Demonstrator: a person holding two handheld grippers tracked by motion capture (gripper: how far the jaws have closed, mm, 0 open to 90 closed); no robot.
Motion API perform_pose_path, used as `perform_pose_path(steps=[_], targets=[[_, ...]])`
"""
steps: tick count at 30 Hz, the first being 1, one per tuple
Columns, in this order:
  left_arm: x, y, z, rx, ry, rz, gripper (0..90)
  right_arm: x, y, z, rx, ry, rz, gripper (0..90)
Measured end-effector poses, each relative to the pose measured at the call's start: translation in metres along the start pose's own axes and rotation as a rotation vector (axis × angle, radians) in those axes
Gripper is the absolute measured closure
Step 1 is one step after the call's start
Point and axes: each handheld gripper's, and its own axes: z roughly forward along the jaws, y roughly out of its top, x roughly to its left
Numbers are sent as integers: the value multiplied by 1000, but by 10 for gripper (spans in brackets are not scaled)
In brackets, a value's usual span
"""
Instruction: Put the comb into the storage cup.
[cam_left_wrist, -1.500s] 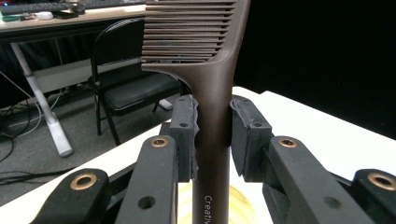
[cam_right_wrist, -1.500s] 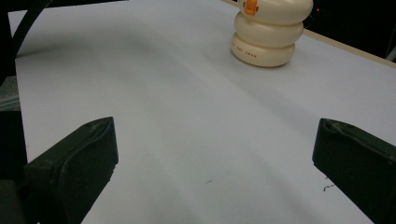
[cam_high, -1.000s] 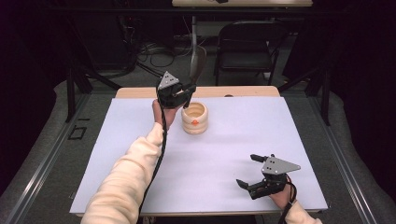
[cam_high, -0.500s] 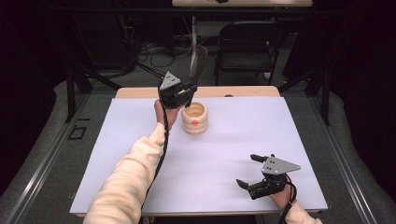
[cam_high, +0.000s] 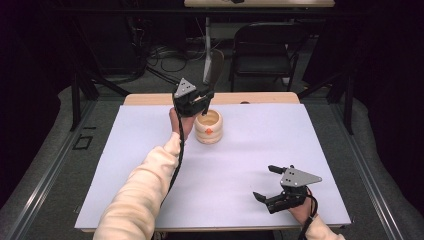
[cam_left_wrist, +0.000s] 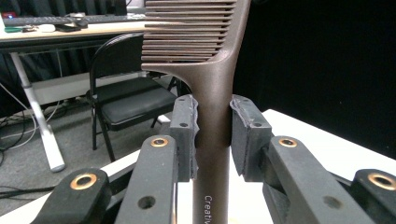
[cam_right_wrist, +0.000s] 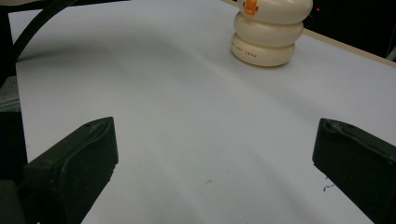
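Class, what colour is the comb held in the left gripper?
Dark brown, with a slightly speckled matte finish. The comb shows best in the left gripper view, clamped by its handle.

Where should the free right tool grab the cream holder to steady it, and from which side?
Take the cream holder across its stacked rounded rings, low on the body, coming level from the near right side where the right tool sits open. It stands upright, and the left tool holds the comb above its open mouth, so keep off the top.
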Motion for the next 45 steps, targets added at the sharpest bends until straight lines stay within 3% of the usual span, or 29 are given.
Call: perform_pose_path(steps=[30, 45], targets=[[2, -20, 10, 59, -20, -4, 727, 0, 0, 0, 0, -2, -2, 0], [5, -26, 11, 120, -39, 24, 727, 0, 0, 0, -3, -2, -5, 0]])
